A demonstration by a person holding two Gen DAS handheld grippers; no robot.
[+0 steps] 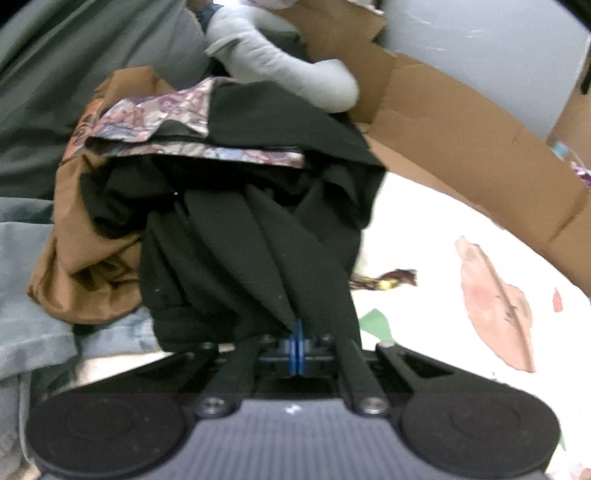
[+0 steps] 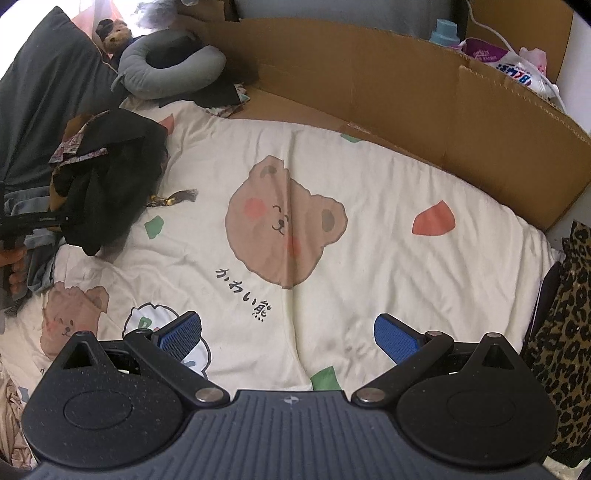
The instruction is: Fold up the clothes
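My left gripper [image 1: 297, 332] is shut on a black garment [image 1: 251, 243], which bunches into folds and hangs from the blue pads. The garment rises from a pile with a brown garment [image 1: 70, 258] and a floral patterned cloth [image 1: 155, 114]. In the right wrist view the same black garment [image 2: 110, 184] hangs at the left over the cream bear-print bedsheet [image 2: 369, 184], with the left gripper's black body [image 2: 33, 221] beside it. My right gripper [image 2: 290, 338] is open and empty, low over the sheet, well right of the garment.
A cardboard wall [image 2: 406, 92] lines the far edge of the bed. A grey neck pillow [image 2: 166, 66] and a teddy bear [image 2: 114, 33] lie at the back left. A leopard-print cloth [image 2: 569, 332] hangs at the right. Blue denim [image 1: 29, 295] lies left of the pile.
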